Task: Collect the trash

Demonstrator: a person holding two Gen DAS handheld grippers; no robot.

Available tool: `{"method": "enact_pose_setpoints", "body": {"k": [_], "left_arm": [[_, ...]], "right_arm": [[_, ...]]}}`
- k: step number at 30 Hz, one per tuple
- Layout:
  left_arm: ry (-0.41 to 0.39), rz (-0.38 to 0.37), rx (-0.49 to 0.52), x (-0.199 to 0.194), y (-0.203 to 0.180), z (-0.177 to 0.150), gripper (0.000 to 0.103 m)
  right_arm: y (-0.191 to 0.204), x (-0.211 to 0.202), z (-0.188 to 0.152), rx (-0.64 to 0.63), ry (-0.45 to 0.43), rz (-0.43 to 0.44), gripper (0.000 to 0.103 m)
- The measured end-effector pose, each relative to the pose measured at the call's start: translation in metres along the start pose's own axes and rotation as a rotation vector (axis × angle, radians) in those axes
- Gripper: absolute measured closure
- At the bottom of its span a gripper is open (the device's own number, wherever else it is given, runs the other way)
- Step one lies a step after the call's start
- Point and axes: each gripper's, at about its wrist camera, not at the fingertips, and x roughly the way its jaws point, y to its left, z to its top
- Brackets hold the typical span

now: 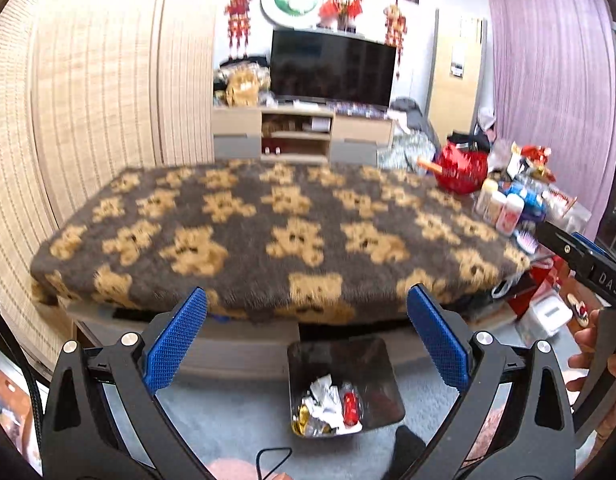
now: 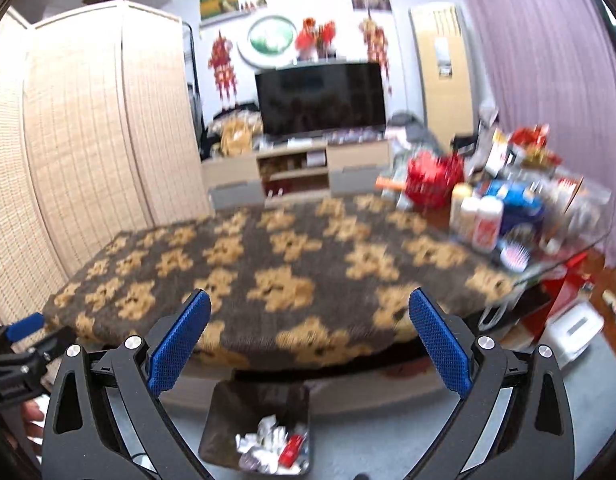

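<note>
A black trash bin stands on the floor in front of the table, holding crumpled white, gold and red wrappers. It also shows in the right wrist view, with the wrappers inside. My left gripper is open and empty, above and just before the bin. My right gripper is open and empty, above the bin and the table's near edge. The table carries a brown blanket with tan bears, also in the right wrist view.
Bottles, a hairbrush and packets crowd the table's right end beside a red basket. A white box sits on the floor at right. A folding screen stands left; a TV is behind.
</note>
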Motion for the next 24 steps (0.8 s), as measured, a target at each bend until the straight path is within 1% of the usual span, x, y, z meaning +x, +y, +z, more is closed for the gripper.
{"method": "enact_pose_setpoints", "body": {"k": [2,5,10,17,24], "left_arm": [[-0.02,-0.006,-0.002,-0.01,0.0,0.005,0.008],[-0.033,0.001,0.009,-0.022,-0.001,0.009,0.008],[-0.085,0.036,0.019,-0.042,-0.001,0.014,0.008],[-0.118,0.054,0.026,-0.051,-0.002,0.016,0.008],[-0.118,0.05,0.023,-0.053,0.0,0.016,0.008]], "right_arm": [[0.003,-0.013,0.006,-0.023,-0.028,-0.002,0.003],[0.007,-0.025,0.012,-0.034,-0.048,0.026,0.003],[0.013,-0.042,0.016,-0.047,-0.081,0.021,0.003],[0.021,-0.047,0.016,-0.062,-0.087,0.014,0.003],[0.024,-0.046,0.015,-0.064,-0.084,0.015,0.003]]}}
